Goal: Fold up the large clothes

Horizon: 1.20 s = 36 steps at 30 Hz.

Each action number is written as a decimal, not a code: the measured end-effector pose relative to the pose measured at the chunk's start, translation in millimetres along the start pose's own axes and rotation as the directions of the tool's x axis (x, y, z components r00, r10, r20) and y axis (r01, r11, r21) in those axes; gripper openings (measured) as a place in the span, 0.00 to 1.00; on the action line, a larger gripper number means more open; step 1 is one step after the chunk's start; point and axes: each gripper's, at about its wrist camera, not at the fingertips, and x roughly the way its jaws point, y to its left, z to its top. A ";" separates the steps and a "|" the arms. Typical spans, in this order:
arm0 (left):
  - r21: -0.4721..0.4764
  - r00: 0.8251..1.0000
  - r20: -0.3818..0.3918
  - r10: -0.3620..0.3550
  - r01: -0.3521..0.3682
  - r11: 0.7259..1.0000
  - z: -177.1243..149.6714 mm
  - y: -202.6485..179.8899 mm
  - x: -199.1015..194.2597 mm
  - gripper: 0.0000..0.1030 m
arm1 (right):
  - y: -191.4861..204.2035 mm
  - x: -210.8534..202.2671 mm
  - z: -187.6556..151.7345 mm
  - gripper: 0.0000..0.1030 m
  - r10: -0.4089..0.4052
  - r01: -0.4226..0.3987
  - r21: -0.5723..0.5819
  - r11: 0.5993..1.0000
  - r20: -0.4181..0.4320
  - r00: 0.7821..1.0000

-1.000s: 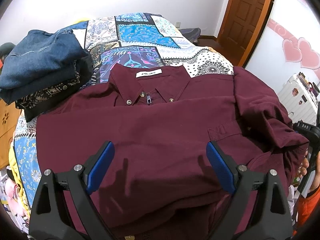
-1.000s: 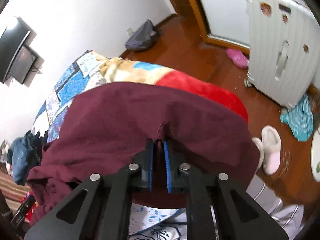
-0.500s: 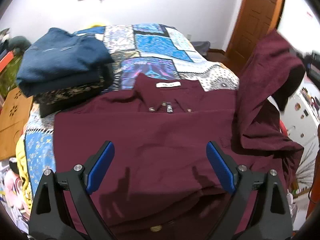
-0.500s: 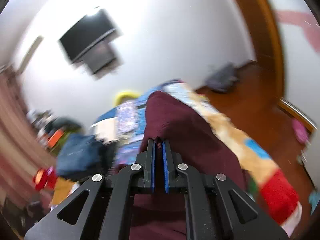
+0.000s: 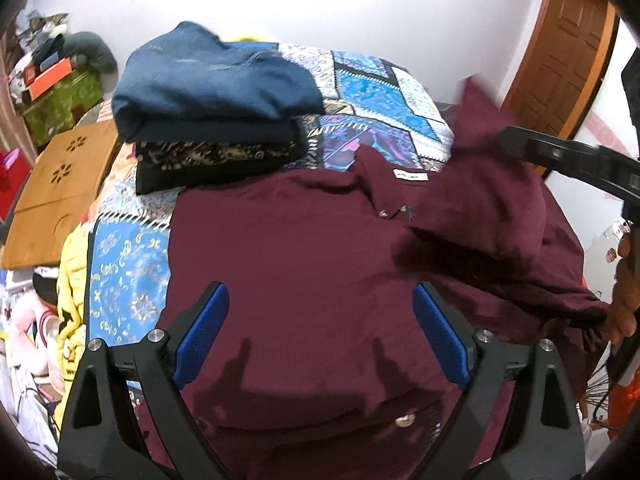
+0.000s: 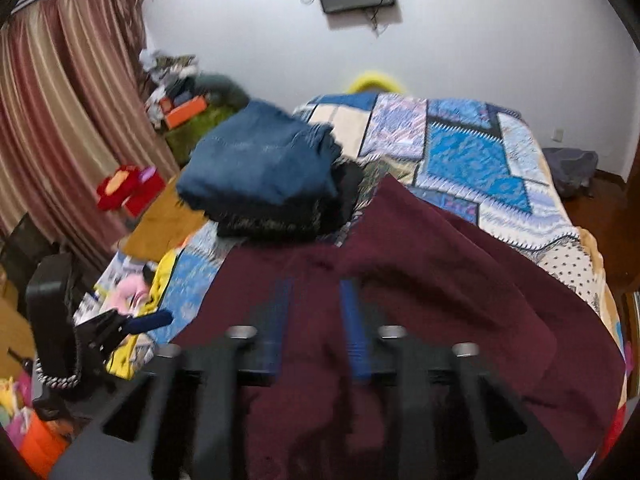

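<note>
A maroon button-up shirt [image 5: 296,264] lies front-up on the patchwork bed, collar toward the far side. Its right sleeve [image 5: 492,200] is folded over across the chest. My left gripper [image 5: 320,334] is open and empty, hovering above the shirt's lower half. My right gripper [image 6: 316,328] is over the folded sleeve [image 6: 440,280]; its blue pads [image 6: 352,336] stand apart and blurred, with cloth lying between and below them. The right gripper's arm also shows at the right edge of the left wrist view [image 5: 568,156].
A stack of folded clothes, blue denim on top [image 5: 212,84], sits on the bed's far left [image 6: 264,172]. The patchwork quilt [image 5: 384,96] is bare beyond the collar. A wooden board [image 5: 60,184] lies left of the bed. A door [image 5: 560,56] stands at the right.
My right gripper carried the right sleeve up and over onto the shirt's chest, and its jaws have gone from shut to parted. My left gripper stayed open above the hem.
</note>
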 end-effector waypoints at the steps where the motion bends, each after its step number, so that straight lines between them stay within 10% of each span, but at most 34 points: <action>1: -0.003 1.000 -0.006 0.000 0.000 1.000 -0.3 1.4 2.1 0.90 | 0.0 -1.9 1.9 0.58 -0.005 0.005 0.001 1.000 0.001 1.000; 10: 0.067 0.999 -0.037 0.005 -0.002 0.998 12.2 -20.6 27.1 0.90 | -45.1 -54.4 -0.5 0.73 -0.140 0.135 0.052 0.989 0.103 0.985; 17: 0.281 0.999 -0.022 0.046 -0.038 0.959 45.5 -81.7 54.6 0.90 | -117.9 -68.6 -42.6 0.73 -0.338 0.332 0.192 0.923 -0.003 0.941; 30: 0.677 0.978 0.026 0.205 -0.169 0.717 49.4 -183.3 160.9 0.90 | -202.4 -114.3 -133.6 0.73 -0.386 0.403 0.530 0.746 -0.149 0.910; 36: 0.650 0.994 -0.011 0.108 -0.075 0.756 65.9 -200.5 166.0 0.57 | -204.1 -113.6 -150.1 0.73 -0.360 0.396 0.547 0.737 -0.179 0.916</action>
